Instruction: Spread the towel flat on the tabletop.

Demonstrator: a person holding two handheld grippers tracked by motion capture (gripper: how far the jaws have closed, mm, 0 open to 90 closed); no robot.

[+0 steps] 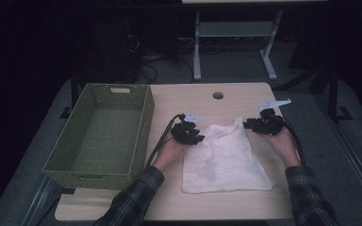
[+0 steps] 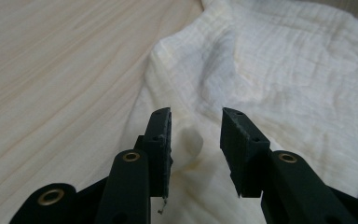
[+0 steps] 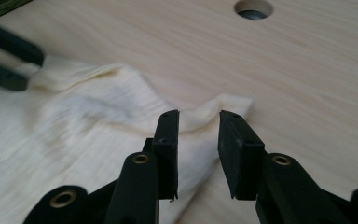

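A cream cloth [image 1: 221, 155] lies rumpled on the wooden table [image 1: 188, 99]. My left gripper [image 1: 197, 136] sits low at the cloth's far left corner. In the left gripper view it [image 2: 196, 114] is open, its jaws astride a raised fold of the cloth [image 2: 284, 70] without pressing it. My right gripper [image 1: 248, 124] hovers at the far right corner. In the right gripper view it [image 3: 199, 114] is open too, with the curled corner of the cloth [image 3: 74, 121] just beyond its tips. The left gripper's fingers [image 3: 14, 46] show there at the upper left.
A green woven basket [image 1: 89, 179] with nothing inside stands along the table's left side, close to my left forearm. A round cable hole [image 1: 218, 95] [image 3: 254, 8] is in the tabletop beyond the cloth. A white-framed stand [image 1: 197, 47] is on the floor behind.
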